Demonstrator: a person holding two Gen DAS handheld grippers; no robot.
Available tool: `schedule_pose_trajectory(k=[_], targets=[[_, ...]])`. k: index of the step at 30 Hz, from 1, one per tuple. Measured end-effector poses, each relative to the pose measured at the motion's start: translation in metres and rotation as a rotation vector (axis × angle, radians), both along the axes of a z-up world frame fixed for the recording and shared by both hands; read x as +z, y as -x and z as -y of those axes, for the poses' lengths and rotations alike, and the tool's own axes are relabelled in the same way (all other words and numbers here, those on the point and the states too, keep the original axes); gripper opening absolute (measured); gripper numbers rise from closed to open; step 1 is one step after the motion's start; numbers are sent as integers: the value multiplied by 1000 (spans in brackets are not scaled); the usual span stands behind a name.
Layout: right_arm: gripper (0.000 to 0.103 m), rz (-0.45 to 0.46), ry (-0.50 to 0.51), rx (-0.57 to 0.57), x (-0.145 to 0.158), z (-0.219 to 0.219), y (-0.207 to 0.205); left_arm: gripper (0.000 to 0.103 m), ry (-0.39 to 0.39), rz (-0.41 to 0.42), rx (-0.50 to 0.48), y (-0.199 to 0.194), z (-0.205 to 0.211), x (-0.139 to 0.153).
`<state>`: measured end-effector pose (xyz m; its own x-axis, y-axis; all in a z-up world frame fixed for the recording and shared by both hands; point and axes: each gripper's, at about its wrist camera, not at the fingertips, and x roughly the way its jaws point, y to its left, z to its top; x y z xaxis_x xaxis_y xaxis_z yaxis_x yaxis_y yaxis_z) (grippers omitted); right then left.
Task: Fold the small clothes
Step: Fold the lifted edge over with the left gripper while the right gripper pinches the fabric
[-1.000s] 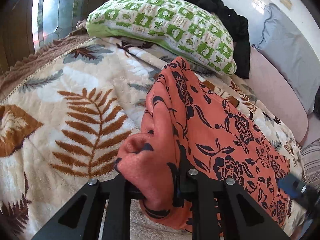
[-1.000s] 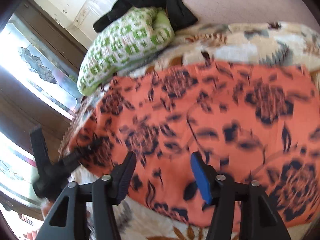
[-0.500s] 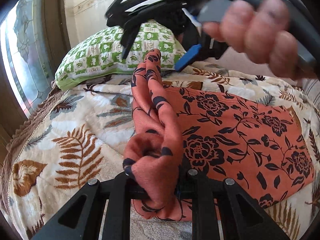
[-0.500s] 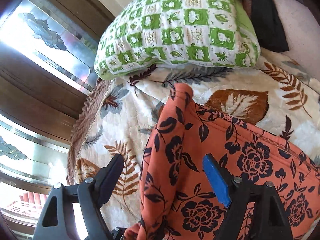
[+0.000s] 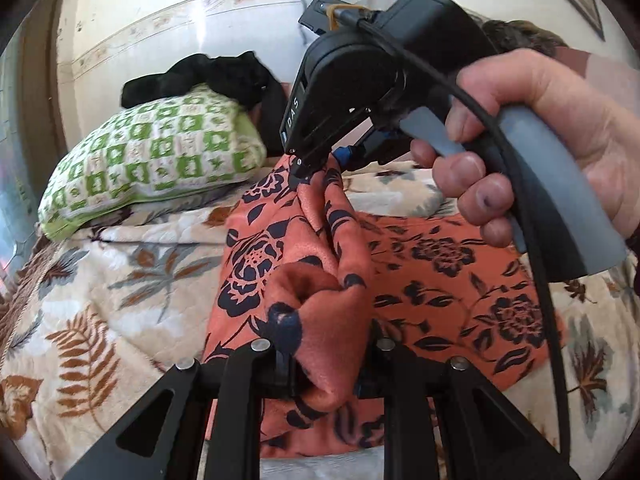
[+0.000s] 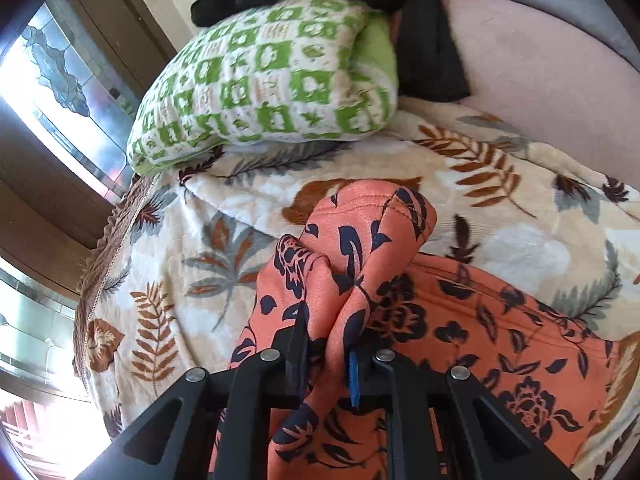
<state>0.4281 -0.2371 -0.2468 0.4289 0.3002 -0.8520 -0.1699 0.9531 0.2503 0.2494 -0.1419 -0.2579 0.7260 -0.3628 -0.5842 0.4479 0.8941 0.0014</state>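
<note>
I have both tongs clenched on one raised edge of the orange cloth: left gripper near me, right gripper at 12 o'clock. The rest lies on the blanket toward 3 o'clock, where the fold should go.

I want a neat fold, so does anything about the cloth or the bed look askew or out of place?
The orange floral garment is bunched into a raised ridge between the left hand-held gripper and right hand-held gripper, not flat. A black garment lies crumpled over the green checked pillow.
</note>
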Motion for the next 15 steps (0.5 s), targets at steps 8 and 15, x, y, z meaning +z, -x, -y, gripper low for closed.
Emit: schedule_pose_trajectory(k=[8, 15], targets=[[14, 56, -2, -99, 2, 116, 31, 19, 62, -45, -172, 17, 88, 0], [14, 42, -16, -167, -24, 191, 54, 19, 21, -101, -254, 33, 152, -19]])
